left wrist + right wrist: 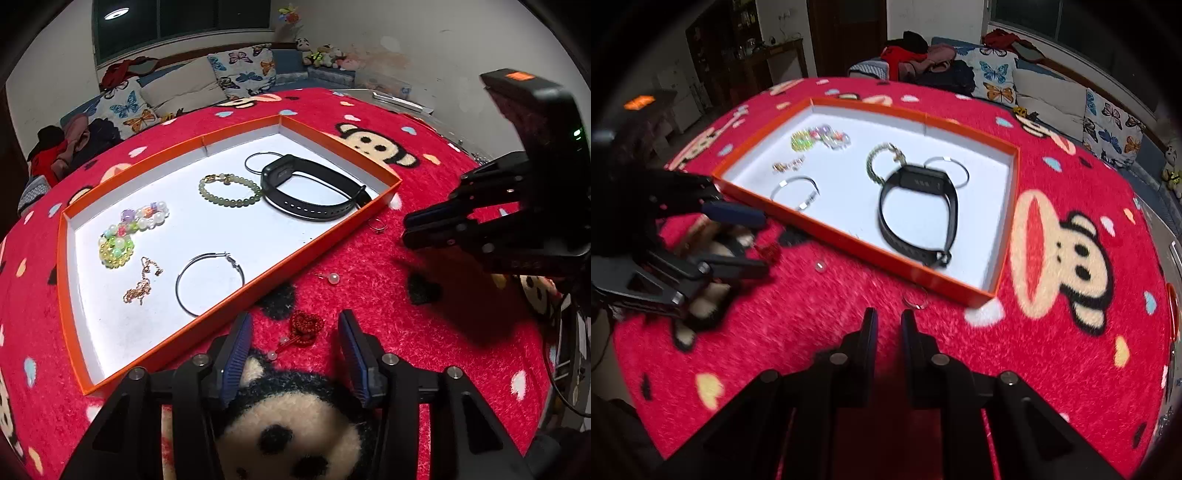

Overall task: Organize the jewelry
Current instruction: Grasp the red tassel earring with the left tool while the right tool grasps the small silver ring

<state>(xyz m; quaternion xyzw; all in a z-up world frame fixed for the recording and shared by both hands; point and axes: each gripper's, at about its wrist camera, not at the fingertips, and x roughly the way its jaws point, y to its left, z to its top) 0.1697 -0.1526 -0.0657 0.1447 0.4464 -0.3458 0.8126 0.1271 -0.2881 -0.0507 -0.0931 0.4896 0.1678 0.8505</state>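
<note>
The left gripper (295, 328) hangs half-open astride the red knot charm (303, 326) just outside the tray's (229, 306) near edge — seemingly lining up a pinch; the right gripper (889, 325) is nearly closed, empty.

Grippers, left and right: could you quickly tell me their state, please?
Left gripper: open, holding nothing, red knot charm between its fingers.
Right gripper: shut, empty.

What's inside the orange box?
Inside the orange box: a black watch band, green bead bracelet, two hoop earrings, a gold chain and colourful beads. The band covers part of the bracelet.
</note>
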